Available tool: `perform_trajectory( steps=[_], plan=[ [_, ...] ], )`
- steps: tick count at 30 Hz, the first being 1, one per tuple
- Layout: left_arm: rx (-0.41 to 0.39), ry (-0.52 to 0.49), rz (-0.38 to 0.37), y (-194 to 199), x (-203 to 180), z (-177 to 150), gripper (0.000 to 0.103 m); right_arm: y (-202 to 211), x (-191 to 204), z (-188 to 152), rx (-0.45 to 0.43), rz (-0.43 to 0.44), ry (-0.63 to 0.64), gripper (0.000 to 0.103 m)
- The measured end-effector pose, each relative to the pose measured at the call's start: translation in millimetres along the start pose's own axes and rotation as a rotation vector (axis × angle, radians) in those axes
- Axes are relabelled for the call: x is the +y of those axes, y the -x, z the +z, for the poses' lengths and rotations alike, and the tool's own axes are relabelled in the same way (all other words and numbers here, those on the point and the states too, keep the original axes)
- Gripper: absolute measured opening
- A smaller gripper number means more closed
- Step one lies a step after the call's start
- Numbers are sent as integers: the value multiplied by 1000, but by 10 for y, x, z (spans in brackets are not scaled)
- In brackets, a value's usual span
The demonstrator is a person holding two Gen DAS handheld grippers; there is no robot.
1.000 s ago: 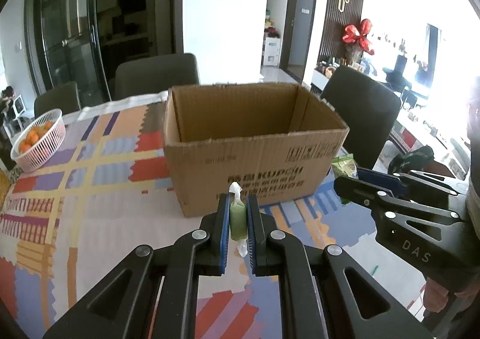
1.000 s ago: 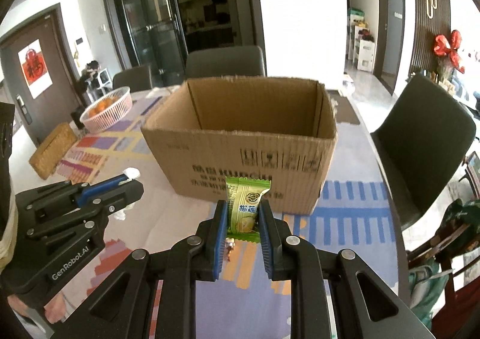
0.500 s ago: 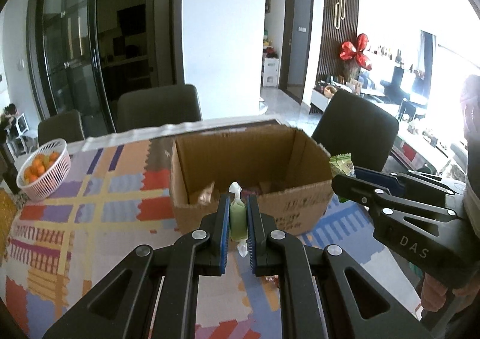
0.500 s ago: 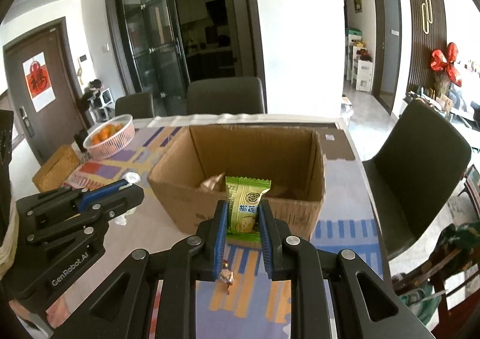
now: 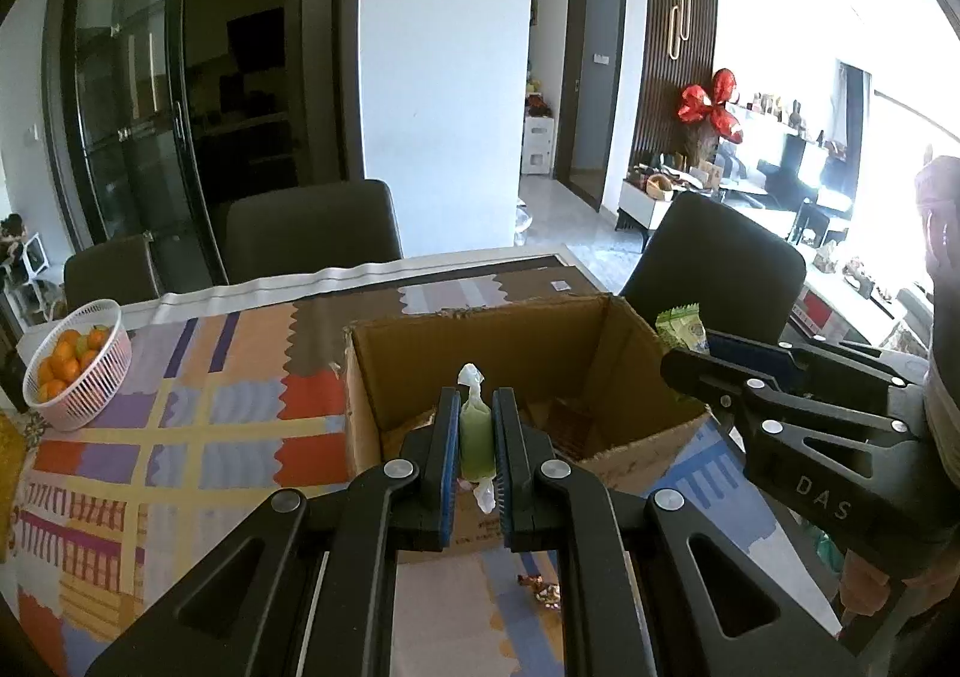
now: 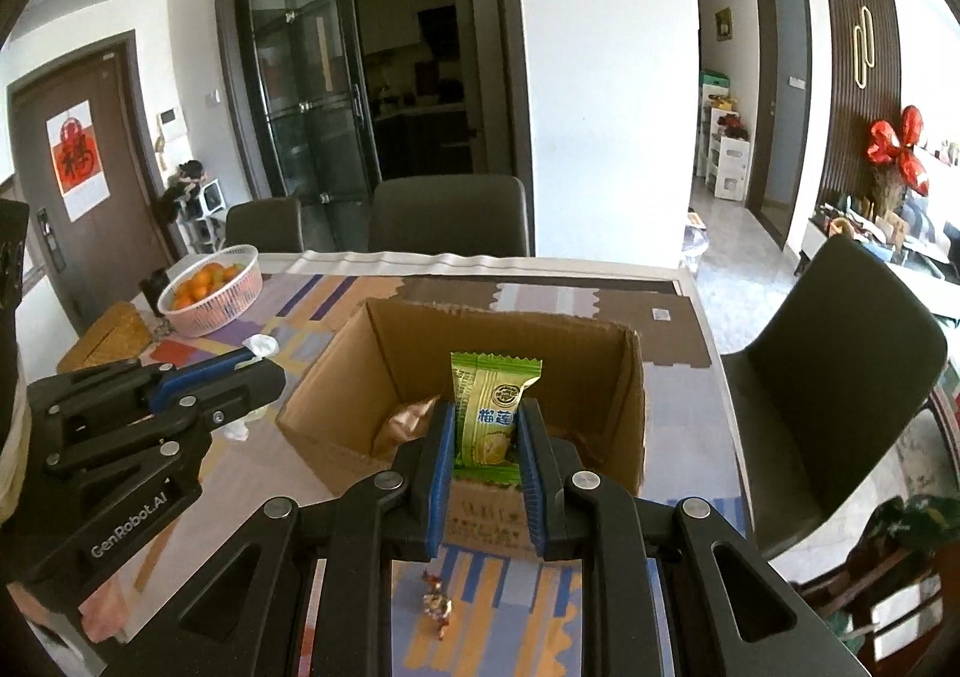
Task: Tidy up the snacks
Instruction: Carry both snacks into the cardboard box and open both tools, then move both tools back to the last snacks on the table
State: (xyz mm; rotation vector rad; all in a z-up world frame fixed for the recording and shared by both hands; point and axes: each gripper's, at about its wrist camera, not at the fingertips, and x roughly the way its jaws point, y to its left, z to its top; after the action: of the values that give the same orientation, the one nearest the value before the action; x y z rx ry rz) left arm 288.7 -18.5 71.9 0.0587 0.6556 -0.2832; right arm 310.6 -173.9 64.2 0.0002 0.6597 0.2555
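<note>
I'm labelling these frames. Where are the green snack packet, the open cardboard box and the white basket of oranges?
green snack packet (image 6: 489,418): right wrist view, printed front between the pads.
open cardboard box (image 6: 631,413): right wrist view, right inner wall.
white basket of oranges (image 5: 99,377): left wrist view, lattice side wall.

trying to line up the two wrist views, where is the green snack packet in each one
Left wrist: the green snack packet peeks out at right of centre, above the right gripper, beside the cardboard box.
Right wrist: it stands upright at centre, clamped in that gripper, in front of the box.
Shared landmark: the white basket of oranges, far left on the table in both views.
</note>
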Motion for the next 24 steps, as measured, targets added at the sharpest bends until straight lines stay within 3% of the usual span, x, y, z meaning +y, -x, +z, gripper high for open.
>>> perform_trajectory(
  steps=[17,19,20,21,24],
  plan=[
    [105,-11,-8,-661,53,166,14,-550,-146,173,74,-5,5,22],
    [117,-11,2,-701,52,169,28,-590,-148,171,77,-13,-1,23],
    [117,-1,-1,-696,61,163,36,-592,-151,166,77,-20,-7,29],
    [113,8,-8,-677,70,150,37,-601,-172,162,83,-26,-16,36],
    [101,5,-8,-598,65,97,38,-536,-199,115,71,-54,-34,39]
  ],
)
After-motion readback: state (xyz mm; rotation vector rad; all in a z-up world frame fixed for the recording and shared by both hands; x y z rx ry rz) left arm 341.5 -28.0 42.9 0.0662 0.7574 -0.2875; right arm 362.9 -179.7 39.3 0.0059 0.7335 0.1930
